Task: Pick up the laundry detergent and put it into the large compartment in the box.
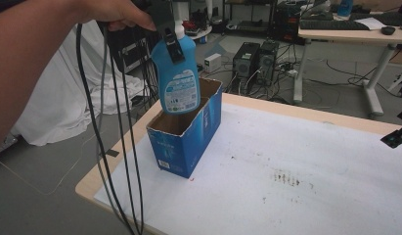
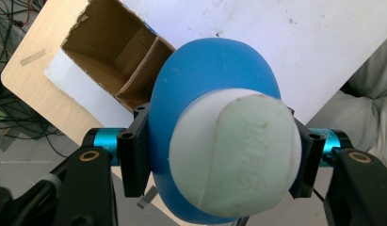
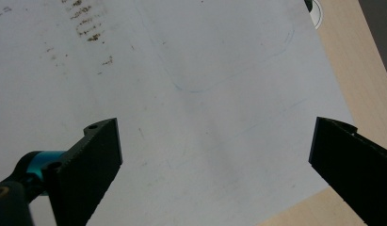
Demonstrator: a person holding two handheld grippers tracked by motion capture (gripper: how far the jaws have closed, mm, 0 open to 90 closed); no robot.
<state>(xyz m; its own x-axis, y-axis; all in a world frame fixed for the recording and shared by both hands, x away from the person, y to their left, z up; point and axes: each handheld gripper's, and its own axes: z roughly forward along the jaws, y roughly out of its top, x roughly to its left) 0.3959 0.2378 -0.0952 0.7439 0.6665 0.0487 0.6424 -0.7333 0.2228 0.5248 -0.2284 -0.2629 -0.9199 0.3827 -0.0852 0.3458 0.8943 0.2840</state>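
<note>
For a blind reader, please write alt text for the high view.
The left gripper holds a blue bottle upright above an open blue carton on a white-covered table. Black cables hang from the hand.

High view: set above the near left corner of the table [image 1: 335, 161], facing forward and down across its white top; room floor and desks beyond. Left gripper view: rides high, looks straight down past the bottle [image 2: 214, 136] cap, close, onto the box [image 2: 111, 56] and table corner; both also lie in the high view. Right gripper view: hangs near the tabletop, looking down at an angle; its brown stains [image 3: 90, 26] match stains in the high view.
</note>
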